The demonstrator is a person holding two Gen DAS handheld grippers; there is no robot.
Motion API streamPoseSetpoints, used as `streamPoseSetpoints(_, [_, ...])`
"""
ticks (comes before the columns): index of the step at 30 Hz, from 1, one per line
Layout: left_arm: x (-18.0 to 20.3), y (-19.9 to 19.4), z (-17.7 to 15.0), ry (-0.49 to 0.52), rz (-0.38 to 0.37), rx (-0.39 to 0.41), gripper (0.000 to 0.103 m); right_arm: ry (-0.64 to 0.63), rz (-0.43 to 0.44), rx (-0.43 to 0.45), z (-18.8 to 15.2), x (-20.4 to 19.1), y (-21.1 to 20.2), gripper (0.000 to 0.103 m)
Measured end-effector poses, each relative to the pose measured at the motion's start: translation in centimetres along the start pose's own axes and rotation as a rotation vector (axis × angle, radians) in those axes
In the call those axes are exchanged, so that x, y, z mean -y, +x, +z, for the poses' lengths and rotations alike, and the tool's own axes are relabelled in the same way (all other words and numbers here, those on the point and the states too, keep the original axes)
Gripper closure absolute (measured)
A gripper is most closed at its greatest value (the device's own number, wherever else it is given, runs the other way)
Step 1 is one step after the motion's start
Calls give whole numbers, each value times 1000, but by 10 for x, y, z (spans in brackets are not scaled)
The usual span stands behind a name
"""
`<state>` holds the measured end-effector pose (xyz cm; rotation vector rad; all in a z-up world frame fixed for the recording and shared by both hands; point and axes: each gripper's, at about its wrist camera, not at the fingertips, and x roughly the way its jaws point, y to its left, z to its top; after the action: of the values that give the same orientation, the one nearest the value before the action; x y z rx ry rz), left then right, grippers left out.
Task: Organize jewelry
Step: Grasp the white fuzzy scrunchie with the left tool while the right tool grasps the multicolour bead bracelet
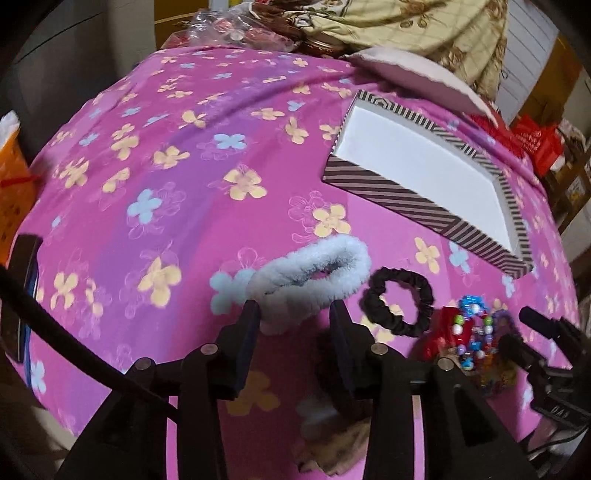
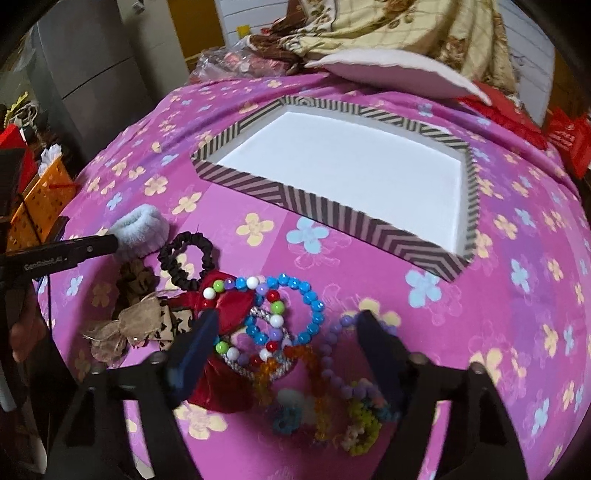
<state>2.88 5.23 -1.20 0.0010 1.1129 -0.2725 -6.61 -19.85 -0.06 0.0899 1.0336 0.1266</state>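
Note:
A striped box with a white inside lies open on the pink flowered cloth; it also shows in the right wrist view. My left gripper is open, its fingers on either side of the near end of a fluffy white scrunchie. A black scrunchie lies just right of it. My right gripper is open over a pile of bead bracelets and a red bow. The blue bead bracelet lies between its fingers. The right gripper shows in the left wrist view.
A brown bow and patterned hair ties lie left of the pile. A pink-white cushion, a patterned blanket and a plastic bag sit at the back. An orange basket stands off the left edge. Red boxes are at the right.

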Motion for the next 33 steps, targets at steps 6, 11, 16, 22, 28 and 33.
streamPoseSetpoints(6, [-1, 12, 6, 48, 41, -8, 48, -28, 50, -53, 5, -1, 23, 45])
streamPoseSetpoints(11, [-6, 20, 11, 41, 29, -14, 48, -23, 85, -58, 8, 2, 34, 55])
streamPoseSetpoints(16, [-17, 25, 16, -5, 2, -11, 60, -48, 123, -73, 8, -1, 38, 77])
streamPoseSetpoints(22, [-22, 24, 19, -25, 3, 3, 78, -62, 132, -47, 6, -3, 34, 93])
streamPoseSetpoints(28, [-22, 4, 18, -41, -43, 31, 87, -49, 153, 15, 10, -5, 7, 93])
streamPoseSetpoints(33, [-19, -12, 22, -42, -56, 62, 89, -69, 165, 66, 24, -12, -17, 93])
